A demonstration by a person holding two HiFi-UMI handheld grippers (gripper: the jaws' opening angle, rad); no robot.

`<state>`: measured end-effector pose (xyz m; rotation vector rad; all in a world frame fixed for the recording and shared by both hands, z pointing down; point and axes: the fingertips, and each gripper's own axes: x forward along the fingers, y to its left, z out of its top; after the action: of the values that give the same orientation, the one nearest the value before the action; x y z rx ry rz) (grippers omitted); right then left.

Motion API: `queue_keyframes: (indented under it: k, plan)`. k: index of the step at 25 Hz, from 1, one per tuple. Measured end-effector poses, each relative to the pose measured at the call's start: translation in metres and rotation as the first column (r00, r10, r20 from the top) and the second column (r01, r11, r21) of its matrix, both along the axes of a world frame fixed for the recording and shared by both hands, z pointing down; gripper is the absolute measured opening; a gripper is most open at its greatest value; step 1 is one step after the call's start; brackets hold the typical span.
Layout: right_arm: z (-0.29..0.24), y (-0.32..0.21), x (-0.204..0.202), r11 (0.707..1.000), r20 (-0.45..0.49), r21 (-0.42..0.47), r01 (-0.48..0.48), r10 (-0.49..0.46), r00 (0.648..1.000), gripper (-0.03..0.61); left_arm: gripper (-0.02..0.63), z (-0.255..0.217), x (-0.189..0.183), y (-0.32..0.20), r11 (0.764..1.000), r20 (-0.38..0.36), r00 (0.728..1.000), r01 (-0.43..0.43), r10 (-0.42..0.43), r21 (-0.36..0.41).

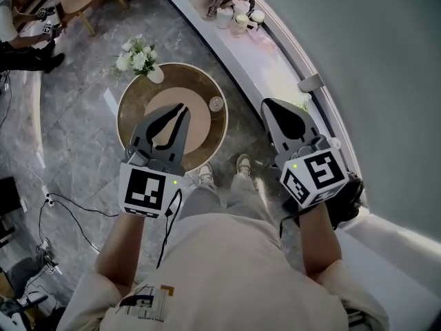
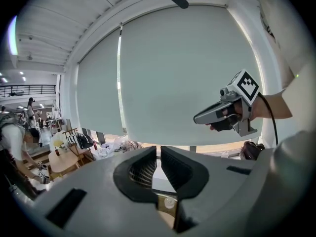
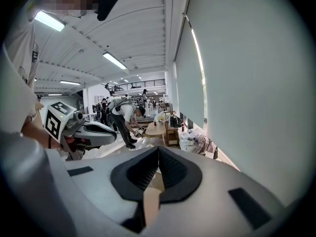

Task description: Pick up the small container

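Container (image 1: 216,104) rests by the table's (image 1: 131,102) right rim; I hold left gripper (image 1: 182,108) over the table, right gripper (image 1: 267,104) beside it, both closed and empty, pending my reach.

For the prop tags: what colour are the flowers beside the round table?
The flowers are white with green leaves, clearest in the head view.

Round table (image 1: 128,116): glossy brownish rim, matt tan centre. Floor (image 1: 76,102): polished grey marble-look stone. Left gripper (image 1: 182,107), right gripper (image 1: 266,103): matt grey plastic, ribbed black pads (image 2: 143,171).
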<state>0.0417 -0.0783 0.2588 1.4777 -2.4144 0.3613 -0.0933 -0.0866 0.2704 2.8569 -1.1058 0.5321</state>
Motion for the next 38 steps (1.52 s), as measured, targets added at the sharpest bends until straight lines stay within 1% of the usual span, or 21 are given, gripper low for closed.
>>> queue_keyframes:
  k: [2, 4, 6, 7, 9, 12, 15, 17, 22, 26, 29, 30, 34, 38]
  plan:
    - [0.006, -0.008, 0.002, 1.000, 0.005, -0.010, 0.011, -0.011, 1.000, 0.008, 0.009, 0.004, 0.002, -0.006, 1.000, 0.004, 1.000, 0.007, -0.007, 0.001]
    - [0.012, -0.016, 0.004, 1.000, 0.009, -0.015, 0.027, -0.027, 1.000, 0.008, 0.012, 0.010, 0.005, -0.013, 1.000, -0.010, 1.000, 0.023, -0.023, -0.014]
    - [0.019, -0.024, 0.005, 0.999, 0.018, -0.021, 0.046, -0.046, 0.999, 0.008, 0.058, 0.015, 0.007, -0.022, 0.998, -0.052, 0.998, 0.045, -0.048, -0.054]
    - [0.022, -0.027, 0.005, 0.998, 0.024, -0.024, 0.059, -0.059, 0.998, 0.008, 0.069, 0.018, 0.008, -0.025, 0.996, -0.064, 0.996, 0.056, -0.060, -0.067]
    - [0.028, -0.035, 0.006, 0.996, 0.033, -0.029, 0.088, -0.087, 0.996, 0.008, 0.083, 0.022, 0.012, -0.032, 0.996, -0.047, 0.996, 0.071, -0.073, -0.060]
    - [0.037, -0.049, 0.008, 0.993, 0.039, -0.034, 0.116, -0.115, 0.993, 0.008, 0.112, 0.031, 0.026, -0.040, 0.998, -0.023, 0.999, 0.033, -0.034, -0.044]
    - [0.047, -0.059, 0.012, 0.989, 0.045, -0.041, 0.142, -0.140, 0.989, 0.008, 0.155, 0.047, 0.042, -0.043, 0.999, 0.001, 1.000, -0.009, 0.009, -0.043]
    - [0.054, -0.064, 0.014, 0.987, 0.048, -0.046, 0.156, -0.154, 0.987, 0.008, 0.189, 0.058, 0.051, -0.047, 0.999, 0.016, 1.000, -0.025, 0.025, -0.025]
    - [0.069, -0.077, 0.017, 0.982, 0.054, -0.059, 0.182, -0.179, 0.982, 0.008, 0.245, 0.071, 0.073, -0.059, 0.995, 0.002, 0.996, -0.090, 0.090, 0.044]
    - [0.086, -0.083, 0.022, 0.979, 0.061, -0.074, 0.192, -0.188, 0.980, 0.008, 0.279, 0.093, 0.091, -0.064, 0.988, 0.027, 0.989, -0.146, 0.145, 0.054]
    - [0.102, -0.087, 0.023, 0.976, 0.066, -0.090, 0.197, -0.191, 0.979, 0.008, 0.281, 0.118, 0.102, -0.067, 0.981, 0.072, 0.980, -0.188, 0.185, 0.045]
    - [0.107, -0.089, 0.023, 0.975, 0.068, -0.096, 0.199, -0.193, 0.979, 0.008, 0.281, 0.126, 0.105, -0.069, 0.979, 0.077, 0.978, -0.198, 0.195, 0.045]
    - [0.130, -0.097, 0.021, 0.971, 0.070, -0.114, 0.212, -0.205, 0.976, 0.008, 0.285, 0.155, 0.114, -0.078, 0.974, 0.053, 0.974, -0.222, 0.220, 0.046]
    - [0.156, -0.103, 0.019, 0.967, 0.036, -0.127, 0.221, -0.218, 0.975, 0.008, 0.285, 0.182, 0.119, -0.084, 0.972, 0.046, 0.972, -0.233, 0.232, 0.038]
